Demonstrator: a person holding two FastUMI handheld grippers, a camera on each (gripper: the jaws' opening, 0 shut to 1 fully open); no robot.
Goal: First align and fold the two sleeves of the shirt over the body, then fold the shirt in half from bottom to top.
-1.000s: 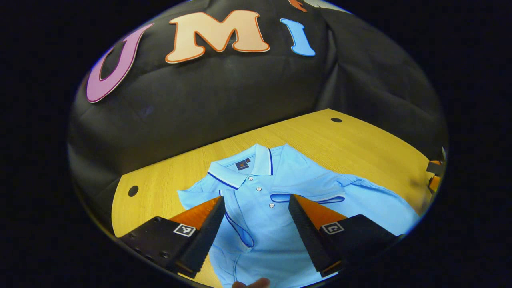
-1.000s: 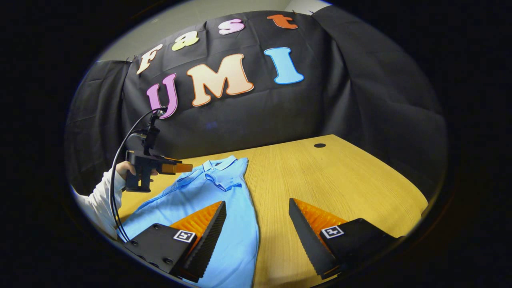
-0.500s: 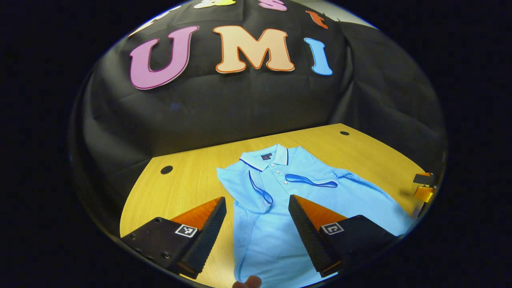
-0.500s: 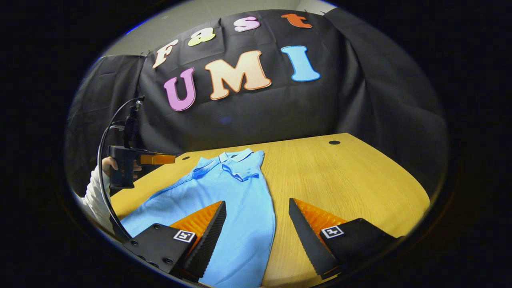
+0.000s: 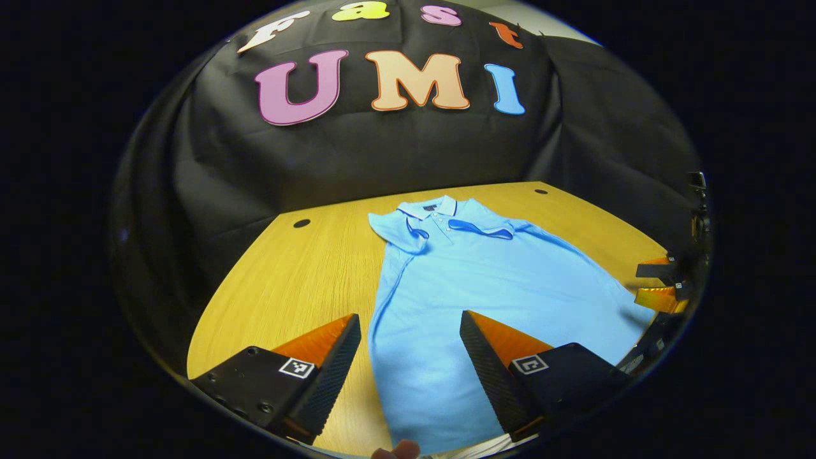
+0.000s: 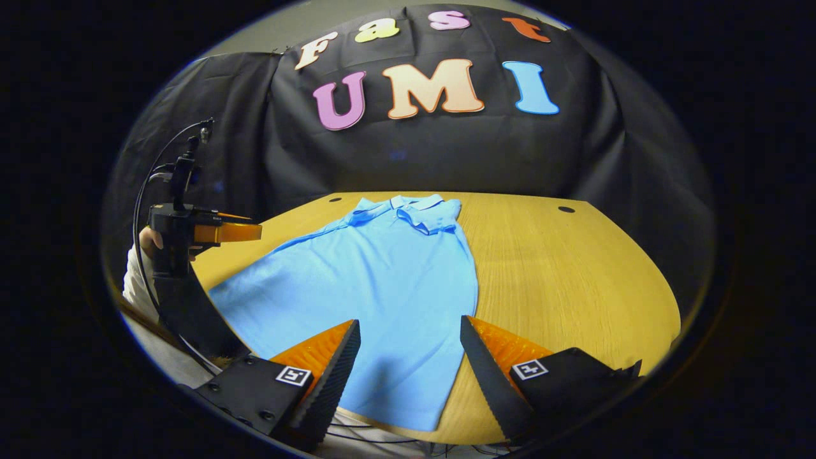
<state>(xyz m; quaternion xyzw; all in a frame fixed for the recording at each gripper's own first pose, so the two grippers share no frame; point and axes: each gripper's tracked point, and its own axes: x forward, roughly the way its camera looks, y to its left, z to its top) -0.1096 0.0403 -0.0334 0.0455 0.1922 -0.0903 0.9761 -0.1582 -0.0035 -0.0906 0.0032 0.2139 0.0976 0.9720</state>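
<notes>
Left tool (image 5: 409, 357) open above shirt (image 5: 472, 287) hem; right tool (image 6: 409, 357) likewise.

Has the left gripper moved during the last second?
Yes. The left gripper has pulled back toward the shirt's hem; the collar now lies farther off.

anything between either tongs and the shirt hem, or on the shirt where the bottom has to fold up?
Nothing visible. Both sleeves already lie folded over the shirt, whose body is bare up to the collar. The left tongs and right tongs hang open near the hem, with only the table around.
</notes>
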